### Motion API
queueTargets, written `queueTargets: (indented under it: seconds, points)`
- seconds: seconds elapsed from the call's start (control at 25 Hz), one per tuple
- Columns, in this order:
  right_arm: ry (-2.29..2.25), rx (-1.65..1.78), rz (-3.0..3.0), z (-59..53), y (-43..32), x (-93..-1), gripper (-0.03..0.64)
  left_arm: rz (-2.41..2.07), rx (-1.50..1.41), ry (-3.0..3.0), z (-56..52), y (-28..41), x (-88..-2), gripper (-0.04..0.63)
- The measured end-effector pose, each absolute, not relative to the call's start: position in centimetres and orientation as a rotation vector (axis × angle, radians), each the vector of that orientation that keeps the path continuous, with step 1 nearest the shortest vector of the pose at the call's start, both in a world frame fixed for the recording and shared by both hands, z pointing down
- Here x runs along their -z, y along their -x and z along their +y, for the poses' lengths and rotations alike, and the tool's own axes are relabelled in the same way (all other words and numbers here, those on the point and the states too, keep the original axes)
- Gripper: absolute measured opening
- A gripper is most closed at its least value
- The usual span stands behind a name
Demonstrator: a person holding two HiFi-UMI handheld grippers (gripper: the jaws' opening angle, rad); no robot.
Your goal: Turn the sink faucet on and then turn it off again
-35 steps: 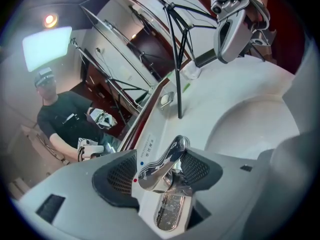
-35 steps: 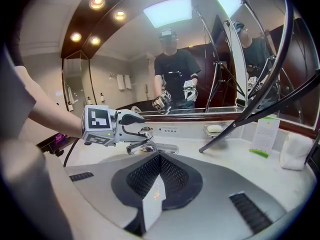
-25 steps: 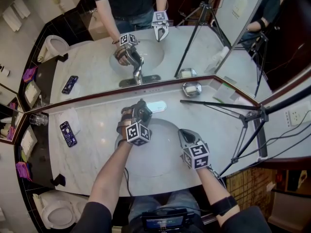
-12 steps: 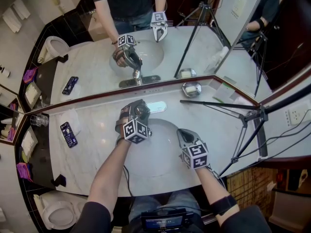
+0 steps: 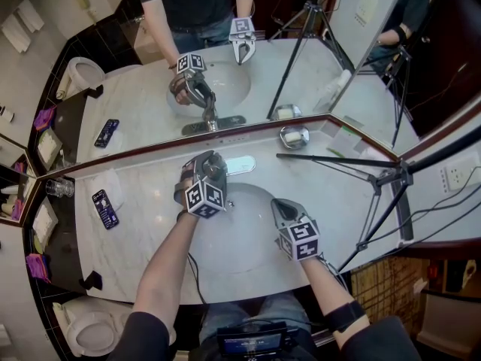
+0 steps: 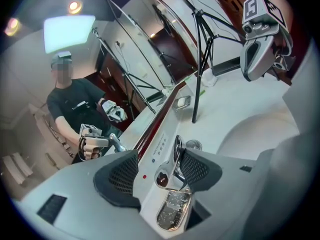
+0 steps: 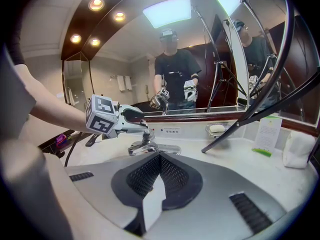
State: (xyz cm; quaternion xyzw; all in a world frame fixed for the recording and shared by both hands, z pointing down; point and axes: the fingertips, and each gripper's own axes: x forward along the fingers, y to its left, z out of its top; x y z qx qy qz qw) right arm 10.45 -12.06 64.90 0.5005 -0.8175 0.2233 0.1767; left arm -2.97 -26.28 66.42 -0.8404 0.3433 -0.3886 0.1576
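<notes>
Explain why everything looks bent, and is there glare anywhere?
Head view: the wide lens bows the counter; evenly lit. Left gripper view: dark rounded corners, and the shiny faucet mirrors the light. Right gripper view: ceiling lamps glare, tripod leg curves.

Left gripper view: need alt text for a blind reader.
The left gripper, jaws open, straddles the chrome faucet handle, which sits against one pad and clear of the other. Beyond lie the white counter, the mirror and the shut right gripper.

Your faucet (image 6: 172, 184): chrome metal, mirror-glossy, w/ droplets on the base. Countertop (image 5: 143, 224): smooth polished pale marble. Left gripper (image 6: 157, 171) shell: matt grey plastic; pads (image 6: 119, 176) black, rough mesh texture. Soap dish (image 5: 294, 136): shiny metal. Tripod (image 5: 379, 179): matt black.
</notes>
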Motion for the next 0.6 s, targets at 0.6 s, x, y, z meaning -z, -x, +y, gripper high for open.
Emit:
queueTargets:
  seconds: [0.6]
  points:
    - [-1.407, -0.618, -2.326, -11.2, -9.8, -64.2, 0.02, 0.969, 1.136, 2.386, -23.7, 3.7, -65.0, 0.233]
